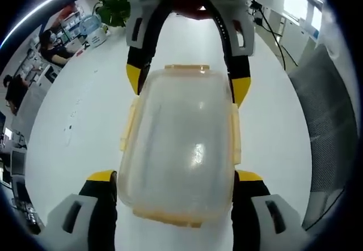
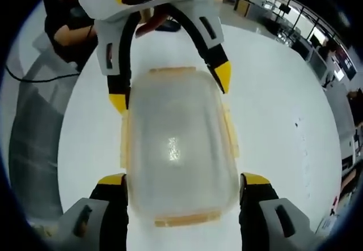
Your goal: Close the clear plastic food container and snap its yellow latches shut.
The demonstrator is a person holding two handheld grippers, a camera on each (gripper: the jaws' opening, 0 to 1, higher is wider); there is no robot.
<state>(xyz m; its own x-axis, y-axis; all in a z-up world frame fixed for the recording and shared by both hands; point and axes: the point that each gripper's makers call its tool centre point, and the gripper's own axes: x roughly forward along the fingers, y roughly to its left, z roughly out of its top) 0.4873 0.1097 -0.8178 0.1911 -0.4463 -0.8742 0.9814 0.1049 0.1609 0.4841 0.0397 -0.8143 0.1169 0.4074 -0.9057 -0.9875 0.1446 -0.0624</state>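
Observation:
A clear plastic food container (image 1: 181, 143) lies on the white table (image 1: 79, 120) with its lid on top. Pale yellow latches show at its long sides (image 1: 127, 127) and at both ends. My left gripper (image 1: 176, 177) is open, its yellow-tipped jaws standing either side of the container's near end, close against it. My right gripper (image 1: 187, 82) faces it from the far end, open, straddling that end the same way. In the right gripper view the container (image 2: 176, 149) sits between the right gripper (image 2: 184, 180) below and the left gripper (image 2: 170, 88) above.
A grey chair (image 1: 329, 120) stands beside the table; it is also in the right gripper view (image 2: 34, 137) with a black cable across it. A potted plant (image 1: 113, 7) and a water jug (image 1: 91, 25) stand at the far table edge. People sit at desks beyond.

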